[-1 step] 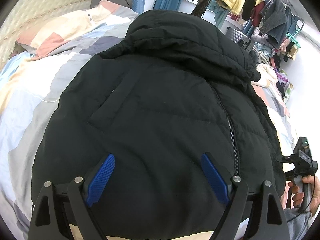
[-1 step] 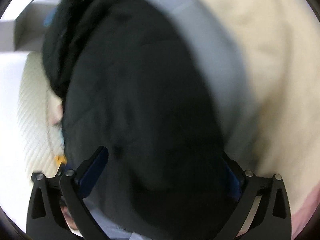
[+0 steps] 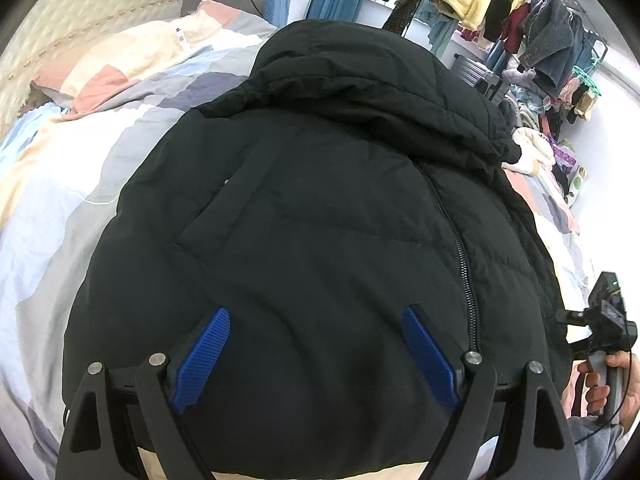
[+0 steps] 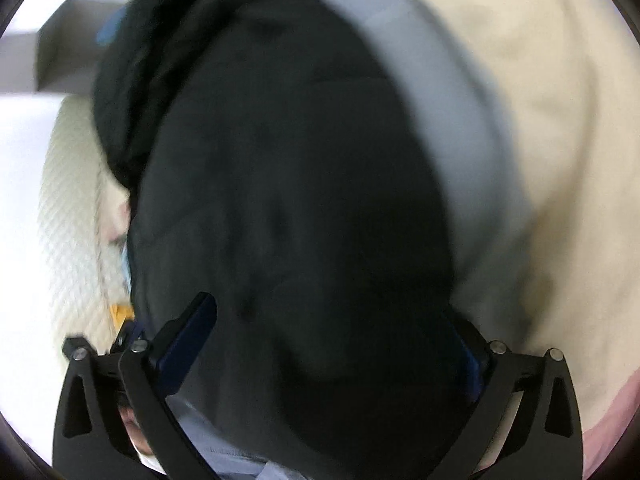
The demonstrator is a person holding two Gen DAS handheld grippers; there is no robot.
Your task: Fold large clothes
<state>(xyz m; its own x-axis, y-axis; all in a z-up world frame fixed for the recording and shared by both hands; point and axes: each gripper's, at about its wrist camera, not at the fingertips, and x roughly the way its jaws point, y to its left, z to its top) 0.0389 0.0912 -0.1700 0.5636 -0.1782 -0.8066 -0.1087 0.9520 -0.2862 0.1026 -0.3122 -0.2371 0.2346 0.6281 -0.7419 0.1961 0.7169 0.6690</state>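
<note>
The black puffer jacket [image 3: 320, 220] is spread front-up on the bed [image 3: 52, 216], zipped. The left tool [image 3: 316, 344] is held wide open above its hem, the right tool [image 4: 332, 344] likewise released, nothing gripped. A first fold seems pending; an edge must be pinched next.

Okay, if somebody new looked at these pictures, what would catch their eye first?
A big black puffy quilted jacket fills the middle, spread zipper-up on a pastel patchwork bedspread. The left gripper, with wide-open blue-padded fingers, hovers over its near hem. Far right, a crowded rack of hanging clothes stands behind the bed.
</note>
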